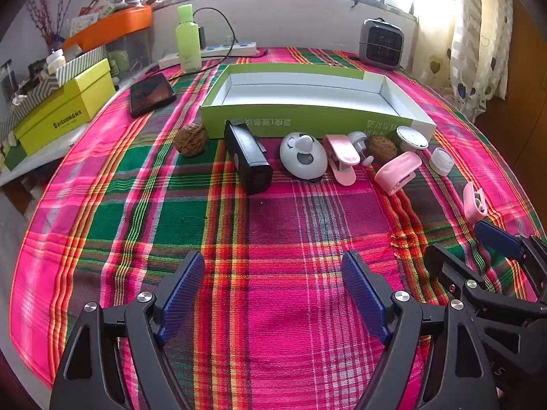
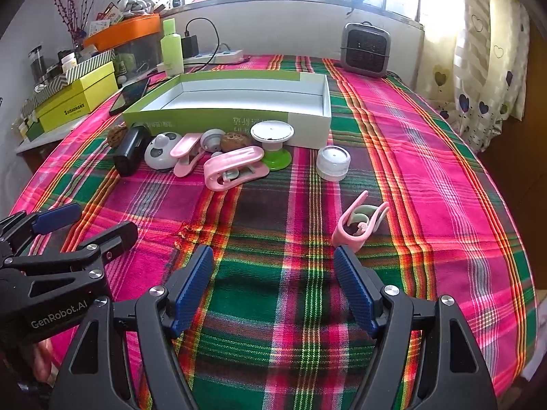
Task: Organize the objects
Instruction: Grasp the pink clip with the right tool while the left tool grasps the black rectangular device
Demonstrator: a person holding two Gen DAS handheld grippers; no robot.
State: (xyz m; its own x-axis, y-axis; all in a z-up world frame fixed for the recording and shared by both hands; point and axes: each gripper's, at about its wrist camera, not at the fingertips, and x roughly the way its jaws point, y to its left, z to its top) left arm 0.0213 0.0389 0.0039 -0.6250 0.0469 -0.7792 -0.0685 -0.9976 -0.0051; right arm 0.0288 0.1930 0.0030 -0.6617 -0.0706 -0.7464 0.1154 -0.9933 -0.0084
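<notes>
Above the plaid cloth (image 1: 273, 225), both grippers' jaws are spread (nothing between them), green box (image 2: 218, 119) beyond.

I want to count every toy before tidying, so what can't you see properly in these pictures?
- Walnut at the left end of the row, right wrist view: mostly hidden behind the black box.
- Green box, both views: its print is too small and blurred to read.
- Right hand-held gripper, left wrist view: cut off by the right edge.
- Window, both views: washed out by glare.
</notes>
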